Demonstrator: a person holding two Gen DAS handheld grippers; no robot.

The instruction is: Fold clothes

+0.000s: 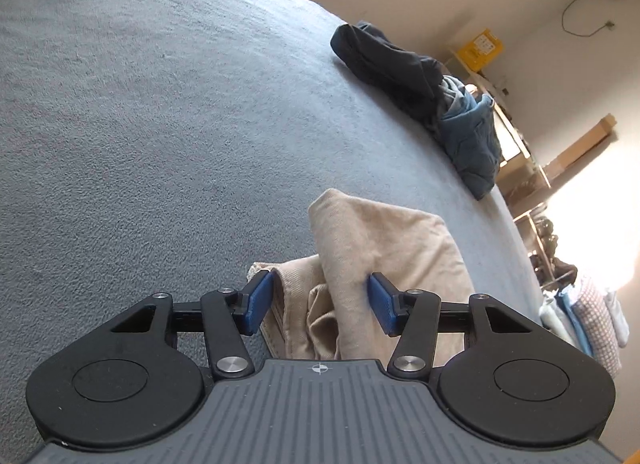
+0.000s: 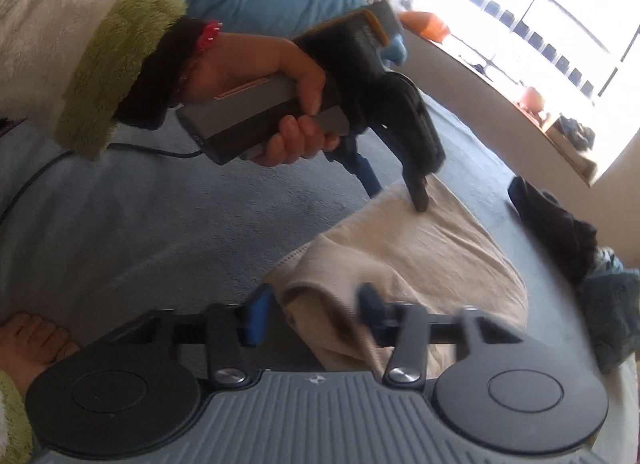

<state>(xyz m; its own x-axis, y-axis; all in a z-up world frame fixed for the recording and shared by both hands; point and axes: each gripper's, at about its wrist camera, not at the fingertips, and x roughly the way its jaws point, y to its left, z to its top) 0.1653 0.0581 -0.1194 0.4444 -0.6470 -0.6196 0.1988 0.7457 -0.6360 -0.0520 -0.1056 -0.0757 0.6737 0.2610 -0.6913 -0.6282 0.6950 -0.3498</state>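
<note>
Risk first. The beige garment (image 1: 380,264) lies bunched on the grey bed cover (image 1: 160,124), loosely doubled, with its thick folded edge between the blue pads of the left hand-held gripper (image 1: 320,300). Those jaws stand part-spread; the cloth fills the gap, but whether the pads actually press it cannot be told. If they do not bite, the fold is likely to slump open as soon as it is lifted or dragged.

The right hand-held gripper (image 2: 312,316) sits at the garment's near hem, also part-spread, its fingers blurred; a rounded lip of cloth lies between the pads, with no clear pinch to be seen. A grab of the top layer alone would peel the fold apart instead of carrying it.

Pose: seen from the right wrist view, the person's left hand (image 2: 280,104) grips its tool from above, fluffy sleeve (image 2: 80,44) behind it, fingers angled down into the garment's far side. A cable (image 2: 60,160) trails from that tool across the cover and could snag.

Beyond the garment, toward the bed's edge, lies a pile of dark and blue clothes (image 1: 420,84); a wide sweep could drag the garment into it.
</note>
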